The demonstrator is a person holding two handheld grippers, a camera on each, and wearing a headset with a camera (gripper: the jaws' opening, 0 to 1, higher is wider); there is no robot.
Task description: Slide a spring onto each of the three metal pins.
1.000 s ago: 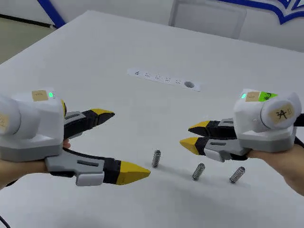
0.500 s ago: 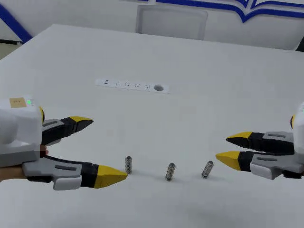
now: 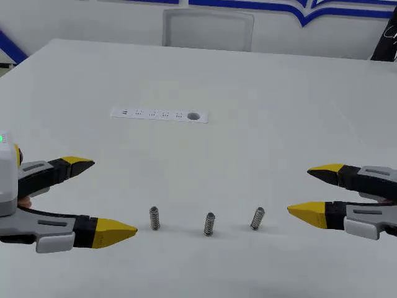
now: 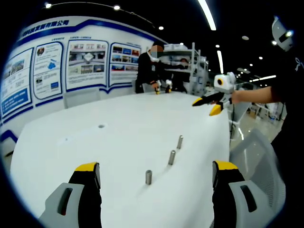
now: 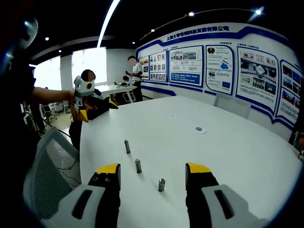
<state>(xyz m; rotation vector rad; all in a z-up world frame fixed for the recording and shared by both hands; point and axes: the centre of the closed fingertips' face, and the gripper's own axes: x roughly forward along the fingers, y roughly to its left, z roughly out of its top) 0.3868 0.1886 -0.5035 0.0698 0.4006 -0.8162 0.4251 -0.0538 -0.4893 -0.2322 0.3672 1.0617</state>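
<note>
Three short coiled springs stand upright in a row on the white table: the left spring (image 3: 154, 218), middle spring (image 3: 209, 224) and right spring (image 3: 257, 218). Any pins inside them are hidden. My left gripper (image 3: 108, 197) is open and empty, a little left of the row. My right gripper (image 3: 304, 191) is open and empty, just right of it. In the left gripper view the row (image 4: 171, 157) runs away from my open left gripper (image 4: 156, 166) toward the right gripper (image 4: 209, 102). In the right gripper view the springs (image 5: 138, 166) lie beyond my right gripper (image 5: 153, 168), with the left gripper (image 5: 95, 107) far off.
A white power strip (image 3: 159, 115) lies further back on the table. A chair (image 3: 208, 29) stands at the far edge, and a mesh chair (image 5: 52, 171) at the near side. Other people stand at a table (image 4: 156, 88) in the background.
Both grippers have drawn apart, away from the springs; the right one, earlier just above them, now sits to their right. The springs have not moved; the head camera shifted.
</note>
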